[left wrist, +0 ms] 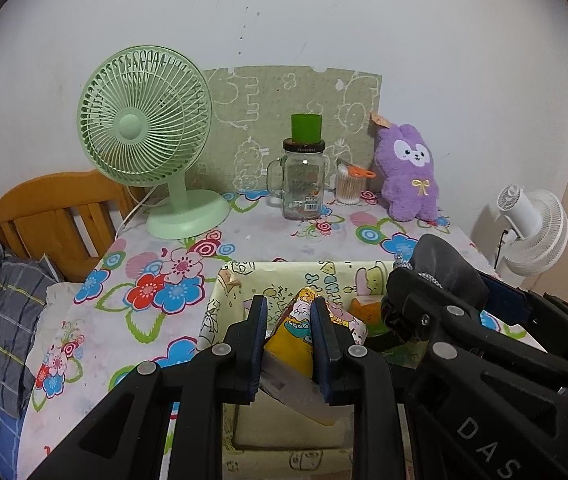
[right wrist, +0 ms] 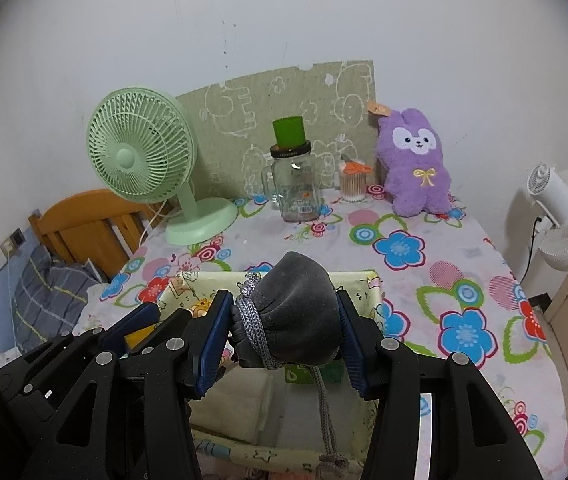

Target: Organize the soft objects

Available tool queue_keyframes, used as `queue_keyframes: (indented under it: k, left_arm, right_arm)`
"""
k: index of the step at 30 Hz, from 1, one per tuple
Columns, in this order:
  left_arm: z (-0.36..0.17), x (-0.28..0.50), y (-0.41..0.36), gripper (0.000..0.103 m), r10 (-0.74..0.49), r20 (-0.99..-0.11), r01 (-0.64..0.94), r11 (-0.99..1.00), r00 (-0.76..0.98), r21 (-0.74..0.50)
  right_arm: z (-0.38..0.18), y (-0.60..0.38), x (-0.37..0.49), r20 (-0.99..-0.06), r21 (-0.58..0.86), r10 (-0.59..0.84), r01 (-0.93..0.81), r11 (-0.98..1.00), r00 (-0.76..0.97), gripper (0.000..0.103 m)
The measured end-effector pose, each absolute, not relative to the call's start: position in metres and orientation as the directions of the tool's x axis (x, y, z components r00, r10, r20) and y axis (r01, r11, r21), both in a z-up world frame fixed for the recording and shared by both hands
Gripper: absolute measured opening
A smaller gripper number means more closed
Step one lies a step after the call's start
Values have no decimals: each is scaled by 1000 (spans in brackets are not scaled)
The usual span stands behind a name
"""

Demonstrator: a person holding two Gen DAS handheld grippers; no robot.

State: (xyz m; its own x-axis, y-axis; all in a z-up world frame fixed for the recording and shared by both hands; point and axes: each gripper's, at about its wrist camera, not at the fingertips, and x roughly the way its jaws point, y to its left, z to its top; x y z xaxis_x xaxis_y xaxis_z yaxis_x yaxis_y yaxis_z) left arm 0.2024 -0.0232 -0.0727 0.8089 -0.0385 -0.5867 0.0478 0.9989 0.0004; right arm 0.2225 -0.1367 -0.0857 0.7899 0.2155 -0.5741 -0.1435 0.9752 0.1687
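The left hand-held gripper (left wrist: pixel 288 344) was clenched on a yellow cartoon-printed packet (left wrist: pixel 298 340), its blue pads pressed against both sides, and held it above the open fabric storage box (left wrist: pixel 223 304) at the near edge of the tabletop (left wrist: pixel 267 240). Just to its right, the right hand-held gripper (right wrist: pixel 281 330) grasped a grey drawstring pouch (right wrist: pixel 296 312) between its pads, also over the box, with the pouch's braided cord (right wrist: pixel 324 408) hanging down into it. Inside the box an orange item (left wrist: pixel 366 304) and something green lay partly hidden. The tabletop carried a flowered cloth, and along its far side stood a green desk fan (left wrist: pixel 143 120), a glass jar mug (left wrist: pixel 303 180) with a green cup (left wrist: pixel 306 126) on its lid, a container of cotton swabs (left wrist: pixel 350 186) and a purple plush bunny (left wrist: pixel 410 176) leaning against the wall. A white fan (left wrist: pixel 532 232) stood off to the right, and a wooden bed frame (left wrist: pixel 55 216) to the left.
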Motion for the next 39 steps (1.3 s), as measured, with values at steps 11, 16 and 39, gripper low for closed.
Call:
queue_keyframes:
  k: [11,16,39]
  left_arm:
    - [-91,219,-14,34,20,-629,-3,1000,777,28]
    - [-95,223,-12,58,11,-649,5,1000,761,22]
    - [-98,224,-17,82,-75,-682,108,994,727,5]
  right_arm:
    - [-105,-127,243,-610,173,240,-168,970,755,55]
    - [-110,-123,250,-617,181,257,-184,966,743,55]
    - [-116,-111,263,-637,193,355,-304,933,685,88]
